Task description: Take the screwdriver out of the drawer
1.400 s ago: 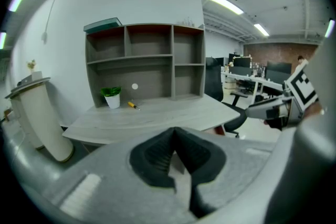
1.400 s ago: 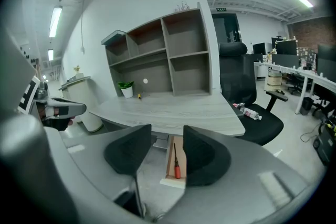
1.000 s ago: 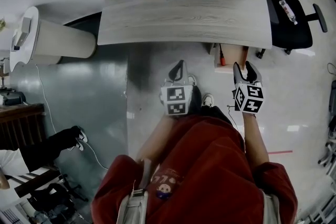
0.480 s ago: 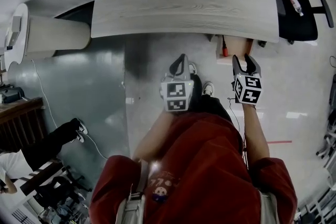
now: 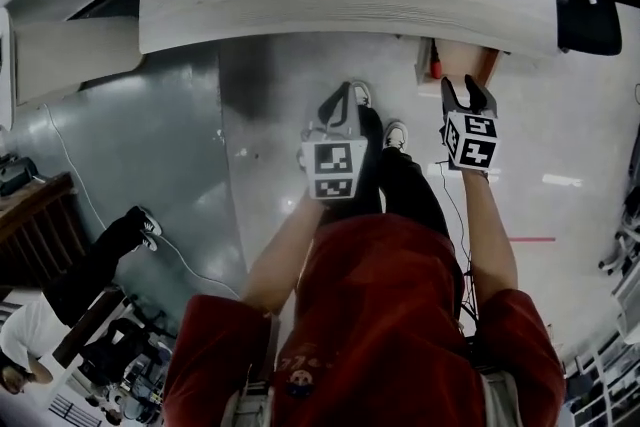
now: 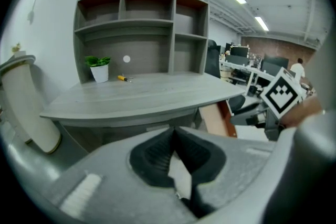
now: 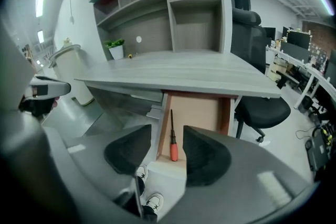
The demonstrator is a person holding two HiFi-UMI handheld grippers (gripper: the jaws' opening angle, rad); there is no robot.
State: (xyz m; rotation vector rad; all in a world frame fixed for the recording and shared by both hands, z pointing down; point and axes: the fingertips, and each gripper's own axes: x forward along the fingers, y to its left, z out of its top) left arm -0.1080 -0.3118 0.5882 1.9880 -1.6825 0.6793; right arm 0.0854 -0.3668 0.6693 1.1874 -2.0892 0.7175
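The right gripper (image 7: 167, 136) has its jaws apart with nothing between them; through the gap the screwdriver (image 7: 172, 140), dark shaft and orange-red handle, lies lengthwise in the open drawer (image 7: 207, 110) just under the grey desk (image 7: 184, 73), handle end nearest the gripper and apart from both pads. The left gripper (image 6: 174, 132) has its jaws together at the tips, holding nothing, and faces the desk further left, where a potted plant (image 6: 98, 67) and a small yellow tool (image 6: 122, 78) sit before the shelf unit (image 6: 147, 29). A black office chair (image 7: 260, 110) stands right of the drawer
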